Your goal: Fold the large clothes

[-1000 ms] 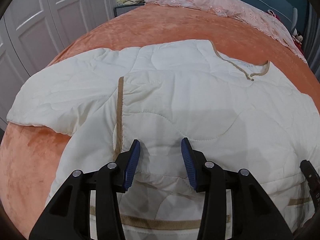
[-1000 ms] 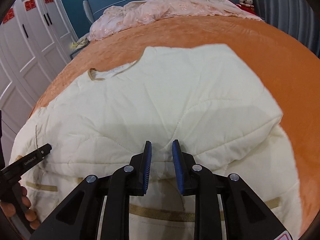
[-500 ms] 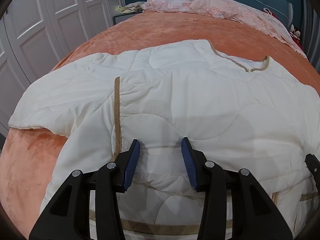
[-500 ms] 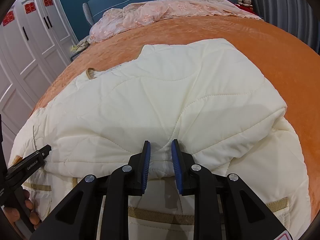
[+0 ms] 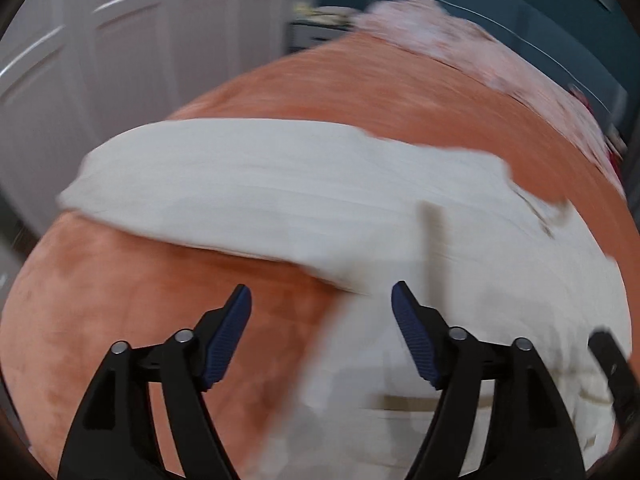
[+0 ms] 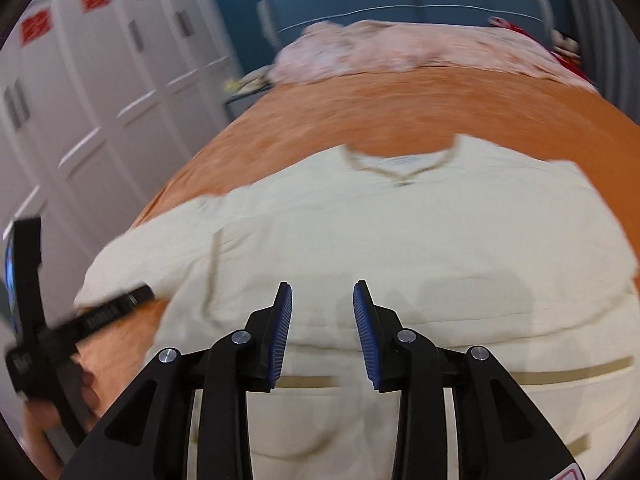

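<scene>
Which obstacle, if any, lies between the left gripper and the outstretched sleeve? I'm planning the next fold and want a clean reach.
Nothing visible does. The left gripper is open, with only bare orange bedspread between it and the cream jacket's sleeve. The frame is motion-blurred, so small things could be missed.

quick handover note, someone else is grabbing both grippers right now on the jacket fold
Left gripper: open, empty, over the orange bedspread beside the jacket's sleeve.
Right gripper: open, empty, above the jacket's lower body.
Cream quilted jacket: on the bed, neckline toward the headboard, hem folded up over the body, one sleeve spread out to the left.
Left: fold the sleeve in, then finish the fold.
</scene>
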### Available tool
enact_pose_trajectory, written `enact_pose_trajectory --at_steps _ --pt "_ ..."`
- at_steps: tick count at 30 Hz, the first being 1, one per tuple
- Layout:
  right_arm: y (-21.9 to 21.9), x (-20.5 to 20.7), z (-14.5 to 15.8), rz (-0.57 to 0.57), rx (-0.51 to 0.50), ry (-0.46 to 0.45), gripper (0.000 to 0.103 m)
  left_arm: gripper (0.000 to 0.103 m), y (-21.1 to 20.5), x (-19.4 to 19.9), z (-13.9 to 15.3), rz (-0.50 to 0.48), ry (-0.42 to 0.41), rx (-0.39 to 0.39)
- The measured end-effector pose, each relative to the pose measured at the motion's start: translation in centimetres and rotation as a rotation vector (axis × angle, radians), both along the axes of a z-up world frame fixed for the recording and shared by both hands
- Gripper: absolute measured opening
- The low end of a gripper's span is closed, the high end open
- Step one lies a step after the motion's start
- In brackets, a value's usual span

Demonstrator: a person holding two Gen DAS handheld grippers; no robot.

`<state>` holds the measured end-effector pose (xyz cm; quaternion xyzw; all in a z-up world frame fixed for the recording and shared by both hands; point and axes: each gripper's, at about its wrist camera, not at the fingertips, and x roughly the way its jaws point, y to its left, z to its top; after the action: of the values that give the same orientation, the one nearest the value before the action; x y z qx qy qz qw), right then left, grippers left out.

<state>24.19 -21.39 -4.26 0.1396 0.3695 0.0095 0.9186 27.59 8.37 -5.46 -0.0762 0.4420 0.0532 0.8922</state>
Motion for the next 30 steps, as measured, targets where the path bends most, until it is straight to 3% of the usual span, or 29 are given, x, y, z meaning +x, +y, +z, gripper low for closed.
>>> enact_pose_trajectory --at_steps 5,9,14,17,18,19,22,25,30 --pt "4.7 1.6 -1.8 0.069 -0.015 0.045 0.032 0.072 10.7 2.1 -1.4 0.226 0.043 -0.036" --pt "6.0 2.2 -3.7 0.08 -0.049 0.086 0.032 0.072 16.4 3.7 -3.0 0.347 0.067 -0.072" --pt "6.0 2.1 -5.3 0.07 -0.044 0.124 0.032 0.072 19.8 5.0 -4.7 0.439 0.06 -0.143" --pt "6.1 1.5 -5.4 0.064 -0.041 0.124 0.032 0.07 19.8 5.6 -4.5 0.472 0.046 -0.146" --pt "6.1 1.3 -5.2 0.061 -0.041 0.121 0.032 0.06 19.5 5.6 -4.3 0.472 0.039 -0.155" --pt "6.1 1.2 -5.1 0.059 -0.04 0.119 0.032 0.042 19.0 5.7 -4.1 0.456 0.032 -0.175" --pt "5.7 0.6 -4.4 0.054 -0.031 0.104 0.032 0.016 17.7 5.8 -3.2 0.43 0.022 -0.193" --pt "5.2 -0.2 -3.5 0.049 -0.03 0.081 0.032 0.008 16.6 5.1 -1.4 0.394 -0.021 -0.177" --pt "3.3 -2.1 -1.8 0.024 0.0 0.041 0.033 0.005 13.0 3.8 2.8 0.31 -0.11 -0.157"
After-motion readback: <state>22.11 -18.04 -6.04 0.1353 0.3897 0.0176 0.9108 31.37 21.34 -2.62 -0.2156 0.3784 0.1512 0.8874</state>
